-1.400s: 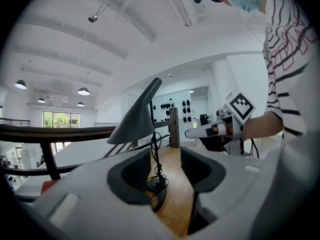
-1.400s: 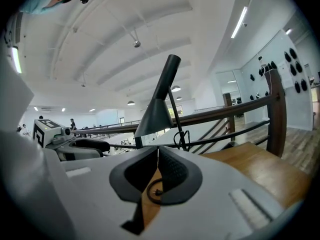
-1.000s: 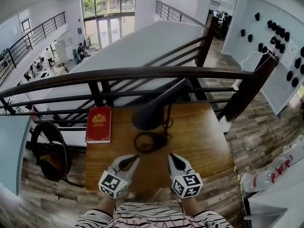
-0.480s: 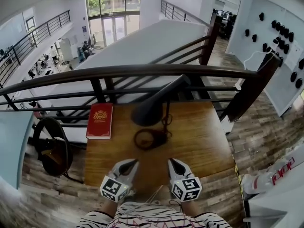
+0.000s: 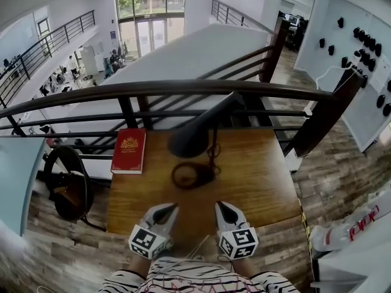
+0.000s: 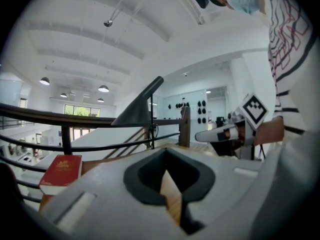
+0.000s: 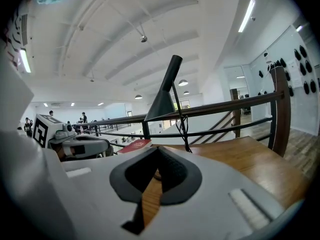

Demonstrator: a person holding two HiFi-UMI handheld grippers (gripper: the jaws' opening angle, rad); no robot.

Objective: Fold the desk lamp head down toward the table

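Observation:
A black desk lamp stands at the middle of the wooden table (image 5: 256, 182). Its round base (image 5: 194, 176) lies flat, and its cone head (image 5: 190, 139) hangs tilted above the base on a slanted arm. The same lamp head (image 6: 134, 113) shows in the left gripper view, and the lamp head (image 7: 162, 101) with its cord shows in the right gripper view. My left gripper (image 5: 171, 208) and right gripper (image 5: 219, 206) hover side by side near the table's front edge, short of the base. Both are shut and hold nothing.
A red book (image 5: 129, 151) lies at the table's far left corner. A dark railing (image 5: 183, 90) runs along the table's far side, with a drop to a lower floor behind it. A black round chair (image 5: 64, 185) stands left of the table.
Both grippers have drawn back a little from the lamp base toward the table's front edge. The lamp and the book have not moved.

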